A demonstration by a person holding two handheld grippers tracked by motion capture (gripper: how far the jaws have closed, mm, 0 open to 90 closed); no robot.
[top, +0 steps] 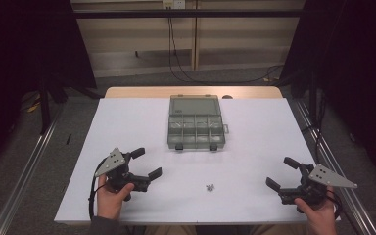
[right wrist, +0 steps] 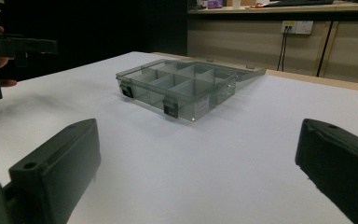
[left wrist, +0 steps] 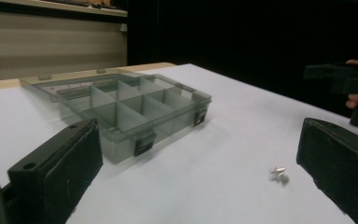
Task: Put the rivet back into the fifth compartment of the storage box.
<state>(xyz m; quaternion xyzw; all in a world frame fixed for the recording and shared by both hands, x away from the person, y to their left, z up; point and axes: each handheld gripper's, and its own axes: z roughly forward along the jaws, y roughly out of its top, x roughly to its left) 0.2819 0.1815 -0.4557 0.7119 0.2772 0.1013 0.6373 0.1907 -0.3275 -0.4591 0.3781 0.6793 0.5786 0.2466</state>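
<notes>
While the small screws (top: 209,186) are lying loose near the desk's (top: 127,117) front edge, the open organiser box (top: 196,122) is sitting toward the back; left gripper (top: 147,165) and right gripper (top: 279,173) are hovering, jaws spread, empty; a careless pinch is likely scattering them.

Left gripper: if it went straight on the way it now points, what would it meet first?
Probably the small screws on the white table. They lie low between the open left gripper jaws, nearer the right one. The box sits farther off; depth is unclear.
</notes>
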